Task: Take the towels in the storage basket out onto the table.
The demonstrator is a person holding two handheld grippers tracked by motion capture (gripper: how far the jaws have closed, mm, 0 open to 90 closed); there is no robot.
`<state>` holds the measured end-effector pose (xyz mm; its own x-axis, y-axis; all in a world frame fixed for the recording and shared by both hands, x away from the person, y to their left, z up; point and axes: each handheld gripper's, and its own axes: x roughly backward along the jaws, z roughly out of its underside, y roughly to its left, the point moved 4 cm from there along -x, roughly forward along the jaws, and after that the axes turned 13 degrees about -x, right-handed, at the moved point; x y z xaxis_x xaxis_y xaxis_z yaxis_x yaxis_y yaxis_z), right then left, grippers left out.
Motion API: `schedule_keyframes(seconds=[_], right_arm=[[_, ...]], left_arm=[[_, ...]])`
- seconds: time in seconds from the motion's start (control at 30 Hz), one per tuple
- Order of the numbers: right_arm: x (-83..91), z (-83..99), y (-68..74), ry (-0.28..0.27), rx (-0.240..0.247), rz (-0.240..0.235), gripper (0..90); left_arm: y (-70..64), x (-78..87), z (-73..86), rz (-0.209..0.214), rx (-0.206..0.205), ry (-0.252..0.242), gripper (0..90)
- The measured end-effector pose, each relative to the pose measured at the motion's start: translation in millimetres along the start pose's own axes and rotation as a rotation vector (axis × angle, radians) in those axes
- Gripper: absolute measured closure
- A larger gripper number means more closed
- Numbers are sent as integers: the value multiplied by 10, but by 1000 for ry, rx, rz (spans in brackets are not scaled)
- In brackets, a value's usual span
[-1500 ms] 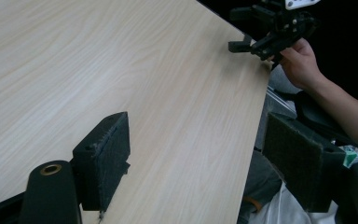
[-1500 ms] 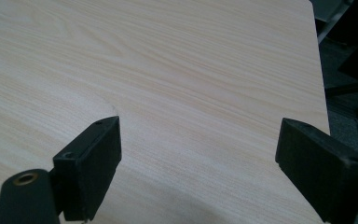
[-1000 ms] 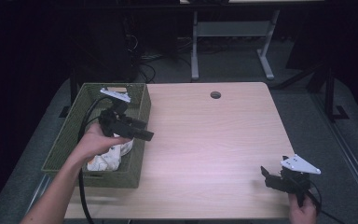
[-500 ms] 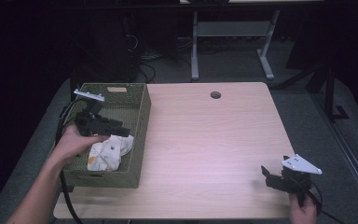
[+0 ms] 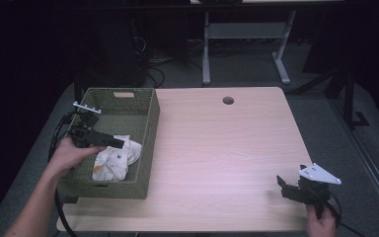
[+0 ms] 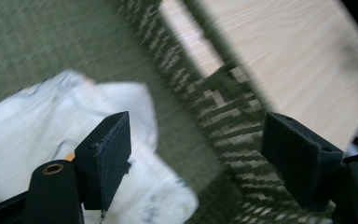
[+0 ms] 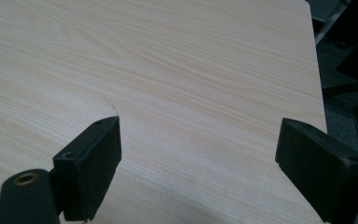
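Note:
A green woven basket (image 5: 150,129) stands on the left part of the wooden table (image 5: 227,148). Inside it lies a crumpled white cloth (image 5: 113,158) with faint orange marks. My left gripper (image 5: 116,143) hangs over the basket's left side, just above the cloth, open with nothing between its jaws. In the left gripper view the cloth (image 6: 51,116) lies below the left jaw, and the basket wall (image 6: 205,107) crosses between the jaws of the left gripper (image 6: 196,149). My right gripper (image 5: 282,185) rests open near the table's front right corner, over bare wood (image 7: 168,70).
A round cable hole (image 5: 228,100) sits near the table's far edge. A metal stand (image 5: 246,34) and cables lie on the floor behind the table. The left gripper's cable (image 5: 59,138) trails beside the basket.
My left gripper has swung leftward and down from the basket's right rim to its left side, above the cloth. The right gripper has not moved.

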<state>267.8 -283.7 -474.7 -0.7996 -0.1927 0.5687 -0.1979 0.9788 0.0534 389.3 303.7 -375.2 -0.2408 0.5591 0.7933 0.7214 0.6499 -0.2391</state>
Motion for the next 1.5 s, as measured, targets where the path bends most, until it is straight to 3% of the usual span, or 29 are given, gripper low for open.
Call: schedule_keyframes(seconds=[0.1,0.17,0.2,0.27,0.37,0.57,0.67,0.93,1.1,1.2,1.23,1.33,1.5], right_arm=[[7,-3,-2,-3,-1,-4,139],[20,-9,-5,-8,-2,-1,139],[20,-9,-5,-8,-2,-1,139],[23,-8,-7,-7,-3,-3,139],[25,-8,-10,-8,-4,-5,139],[23,-10,-13,-8,-3,-7,139],[42,-19,-13,-16,-8,-12,139],[29,-14,-7,-14,-3,-12,139],[20,-14,-4,-13,-5,-8,139],[16,-8,3,-8,-6,-4,139],[16,-8,3,-8,-6,-4,139],[15,-9,22,-10,-2,-7,139],[15,-11,29,-9,0,-8,139]], left_arm=[[74,-66,51,-29,21,43,243],[136,-142,95,-82,34,112,247],[136,-142,95,-82,34,112,251],[192,-204,139,-117,40,178,253],[245,-328,206,-128,76,253,259],[288,-569,272,-153,98,369,273],[328,-675,322,-154,102,476,282],[340,-785,327,-189,97,552,290],[337,-786,309,-212,127,554,398],[317,-771,300,-207,115,552,547],[307,-771,299,-208,111,554,547],[268,-775,295,-202,96,547,657],[251,-769,290,-192,98,542,701]])
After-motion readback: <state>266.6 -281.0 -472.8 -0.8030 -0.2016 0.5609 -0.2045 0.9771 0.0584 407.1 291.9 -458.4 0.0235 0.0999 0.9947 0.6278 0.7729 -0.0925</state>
